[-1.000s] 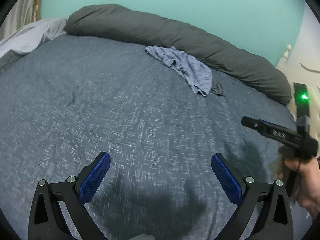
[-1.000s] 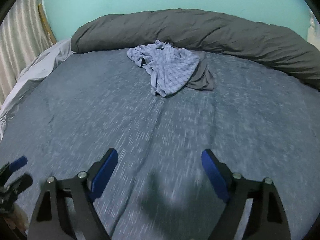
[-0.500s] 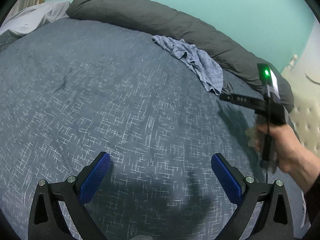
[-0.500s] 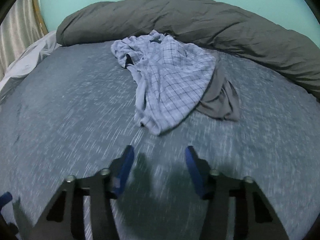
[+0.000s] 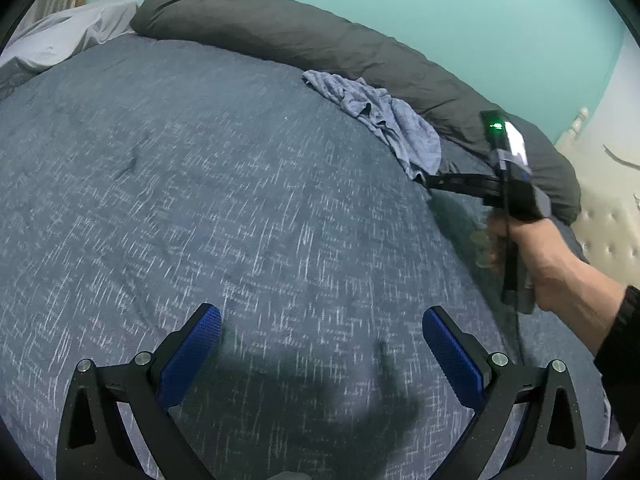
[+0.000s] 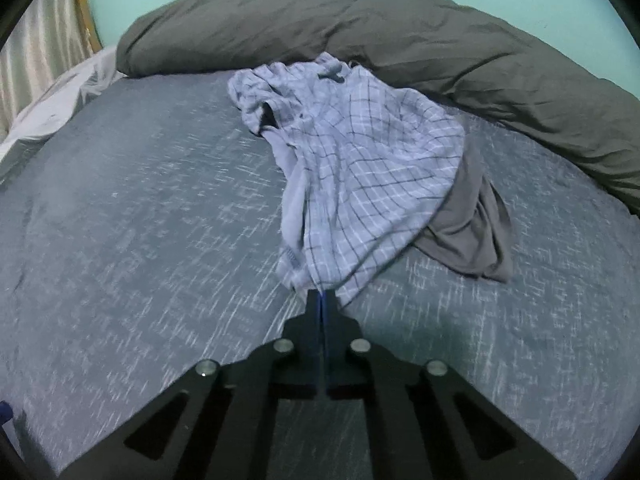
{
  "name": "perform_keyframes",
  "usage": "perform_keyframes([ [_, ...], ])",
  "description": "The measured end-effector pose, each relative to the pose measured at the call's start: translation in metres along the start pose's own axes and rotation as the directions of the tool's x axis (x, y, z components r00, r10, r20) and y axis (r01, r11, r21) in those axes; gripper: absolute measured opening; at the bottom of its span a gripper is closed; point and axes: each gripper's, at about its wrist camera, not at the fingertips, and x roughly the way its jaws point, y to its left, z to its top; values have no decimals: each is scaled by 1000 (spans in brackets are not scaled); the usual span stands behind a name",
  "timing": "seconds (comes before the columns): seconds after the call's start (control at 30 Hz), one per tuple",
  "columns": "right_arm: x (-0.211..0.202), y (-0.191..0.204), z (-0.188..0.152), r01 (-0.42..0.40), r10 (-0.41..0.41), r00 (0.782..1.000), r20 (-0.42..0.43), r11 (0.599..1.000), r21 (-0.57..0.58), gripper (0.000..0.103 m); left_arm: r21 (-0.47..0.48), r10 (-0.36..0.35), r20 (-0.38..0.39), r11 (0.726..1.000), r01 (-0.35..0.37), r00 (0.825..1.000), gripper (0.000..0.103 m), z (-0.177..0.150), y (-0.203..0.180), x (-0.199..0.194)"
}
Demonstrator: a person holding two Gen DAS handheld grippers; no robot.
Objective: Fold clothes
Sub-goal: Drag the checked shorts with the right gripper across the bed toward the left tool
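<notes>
A crumpled light-blue checked garment (image 6: 360, 160) lies on the dark-blue bedspread (image 6: 140, 220), partly over a grey garment (image 6: 472, 216). My right gripper (image 6: 322, 296) is shut, its tips at the near hem of the checked garment, pinching its edge. In the left wrist view the same garment (image 5: 384, 124) lies far right, with the right gripper (image 5: 432, 182) reaching its lower end. My left gripper (image 5: 320, 336) is open and empty, low over the bedspread (image 5: 200, 200).
A long dark-grey duvet roll (image 6: 400, 40) runs along the back of the bed against the teal wall. A pale sheet (image 5: 60, 44) is bunched at the far left. A cream tufted headboard (image 5: 608, 232) stands at the right.
My right gripper moved forward to the checked garment and closed on its near hem. My left gripper stayed open and shifted little.
</notes>
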Motion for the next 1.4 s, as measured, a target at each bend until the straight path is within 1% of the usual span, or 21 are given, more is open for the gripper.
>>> perform_keyframes([
  [0.17, -46, 7, -26, -60, 60, 998, 35, 998, -15, 1, 0, 27, -18, 1000, -27, 999, 103, -13, -1, -12],
  [0.2, -61, 9, -32, -71, 72, 996, 47, 997, -17, 1, 1, 32, -21, 999, -32, 999, 103, -15, -1, -15],
  [0.27, -81, 14, -40, -103, 103, 993, 62, 995, 1, 1, 6, 40, -22, 999, -39, 999, 103, -20, -4, -25],
  [0.33, -103, 22, -47, -137, 136, 987, 83, 991, 8, 1, 14, 47, -12, 999, -47, 999, 103, -25, -6, -40],
  [0.47, -143, 32, -75, -207, 203, 973, 111, 978, 25, 1, 11, 49, -4, 999, -49, 999, 103, -40, -8, -63],
  [0.53, -167, 41, -99, -239, 233, 965, 120, 970, 38, 1, 3, 51, -7, 999, -51, 999, 103, -50, -7, -73],
  [0.6, -189, 51, -125, -251, 246, 961, 122, 968, 27, 0, -7, 42, -16, 999, -42, 999, 103, -61, -7, -82],
  [0.67, -209, 59, -150, -280, 272, 954, 128, 959, 45, 1, -2, 44, -23, 999, -44, 999, 103, -71, -8, -91],
  [0.9, -262, 85, -235, -327, 315, 939, 139, 942, 75, 1, -13, 38, -19, 999, -39, 999, 103, -99, -13, -120],
  [1.03, -284, 96, -280, -340, 328, 937, 123, 935, 97, 1, -17, 35, -25, 999, -35, 999, 103, -112, -16, -129],
  [1.1, -288, 95, -299, -351, 337, 935, 115, 926, 137, 1, -23, 22, -29, 999, -23, 999, 103, -116, -18, -131],
  [1.27, -290, 92, -324, -396, 374, 917, 137, 891, 223, 1, 18, 12, -22, 1000, -11, 1000, 103, -120, -30, -127],
  [1.4, -290, 94, -334, -416, 397, 909, 126, 882, 222, 1, 20, 9, -27, 1000, -9, 1000, 103, -121, -33, -117],
])
